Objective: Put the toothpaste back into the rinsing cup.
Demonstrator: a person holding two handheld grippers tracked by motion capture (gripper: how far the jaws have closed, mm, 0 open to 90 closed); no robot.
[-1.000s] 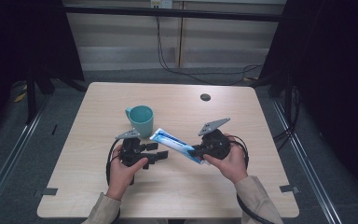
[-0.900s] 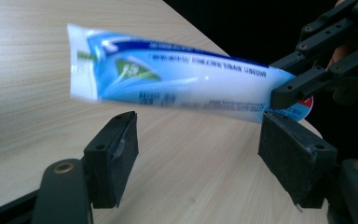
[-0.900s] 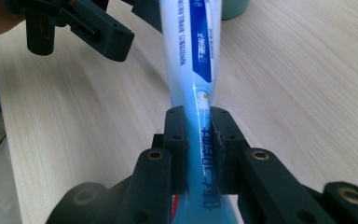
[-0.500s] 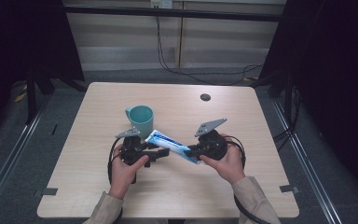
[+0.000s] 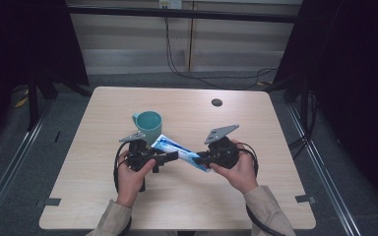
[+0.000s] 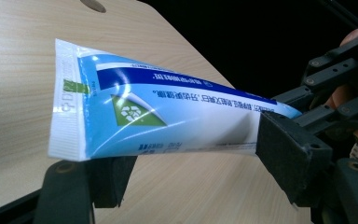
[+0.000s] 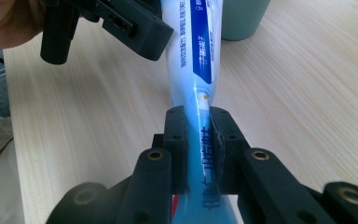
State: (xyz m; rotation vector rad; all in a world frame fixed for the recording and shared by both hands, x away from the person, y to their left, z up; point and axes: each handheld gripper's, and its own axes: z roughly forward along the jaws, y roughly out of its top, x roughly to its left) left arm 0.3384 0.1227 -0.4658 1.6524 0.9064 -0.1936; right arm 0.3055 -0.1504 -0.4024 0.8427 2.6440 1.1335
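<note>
A blue and white toothpaste tube hangs level above the wooden table, just in front of a teal mug. My right gripper is shut on its narrow end; in the right gripper view the two pads pinch the tube. My left gripper points right and stands open around the flat crimped end. In the left gripper view the tube lies slantwise between that gripper's pads, one under the crimp and one against its side.
A small dark round disc sits on the table near the far edge. The mug stands close behind the tube. Dark floor, rails and cables surround the table.
The right gripper has edged the tube slightly left, a little further between the left jaws. The left hand has stayed put.
</note>
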